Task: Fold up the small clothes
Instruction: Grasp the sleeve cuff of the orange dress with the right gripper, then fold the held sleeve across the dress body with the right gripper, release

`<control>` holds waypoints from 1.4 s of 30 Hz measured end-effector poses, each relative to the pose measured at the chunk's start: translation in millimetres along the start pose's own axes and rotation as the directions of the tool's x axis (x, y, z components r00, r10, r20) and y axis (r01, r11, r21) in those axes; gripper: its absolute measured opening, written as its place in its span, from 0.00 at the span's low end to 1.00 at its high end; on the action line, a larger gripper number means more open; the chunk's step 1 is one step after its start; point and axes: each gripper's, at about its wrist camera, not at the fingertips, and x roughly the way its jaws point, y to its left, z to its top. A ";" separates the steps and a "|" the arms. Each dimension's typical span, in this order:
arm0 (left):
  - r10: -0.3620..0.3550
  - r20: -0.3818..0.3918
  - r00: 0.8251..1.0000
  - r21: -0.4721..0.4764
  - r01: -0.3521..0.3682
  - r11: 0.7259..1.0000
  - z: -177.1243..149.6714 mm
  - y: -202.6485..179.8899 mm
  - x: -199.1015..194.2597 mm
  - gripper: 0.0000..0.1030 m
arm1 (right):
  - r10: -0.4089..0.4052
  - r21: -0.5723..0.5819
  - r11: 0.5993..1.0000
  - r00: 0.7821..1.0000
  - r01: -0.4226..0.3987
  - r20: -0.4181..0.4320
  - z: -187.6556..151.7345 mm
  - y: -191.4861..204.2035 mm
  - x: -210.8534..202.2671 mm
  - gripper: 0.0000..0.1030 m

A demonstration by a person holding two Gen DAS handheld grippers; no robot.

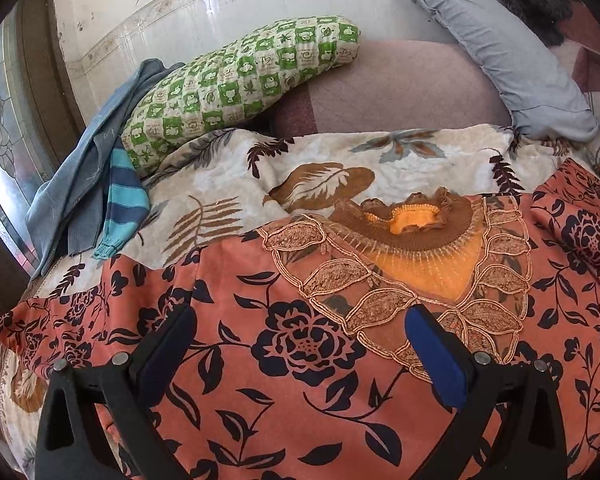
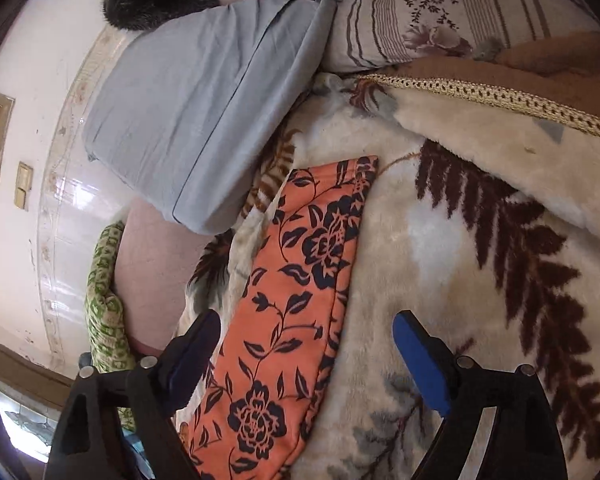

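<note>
Nearest in each view, the left gripper and right gripper hover with fingers spread, grasping nothing. The orange floral garment fills the lower frame, flat on the leaf-print blanket of the bed, its sleeve stretched out unfolded. Folding looks barely begun. A green pillow lies beyond.

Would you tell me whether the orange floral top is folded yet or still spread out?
Spread out: the orange floral top lies flat, collar showing, one sleeve extended.
</note>
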 end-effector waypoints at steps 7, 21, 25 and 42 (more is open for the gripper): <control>0.030 -0.015 0.999 0.022 -0.030 0.999 -4.0 -2.4 9.1 1.00 | -0.055 -0.038 0.998 0.998 0.056 0.011 22.5 -2.2 42.6 0.52; 0.113 -0.021 0.993 -0.177 -0.115 0.977 11.0 55.7 4.4 1.00 | 0.319 -0.123 0.942 0.947 -0.313 0.031 -9.9 108.1 -42.1 0.06; 0.159 -0.028 0.987 -0.294 -0.160 0.942 10.0 102.6 -1.2 1.00 | 0.474 -0.178 0.860 0.878 -0.479 -0.071 -77.8 176.0 -73.9 0.06; 0.267 -0.149 0.952 -0.520 -0.305 0.798 -25.9 221.5 -6.9 1.00 | -0.189 -0.681 0.629 0.776 -0.374 -0.601 -479.5 249.2 31.2 0.12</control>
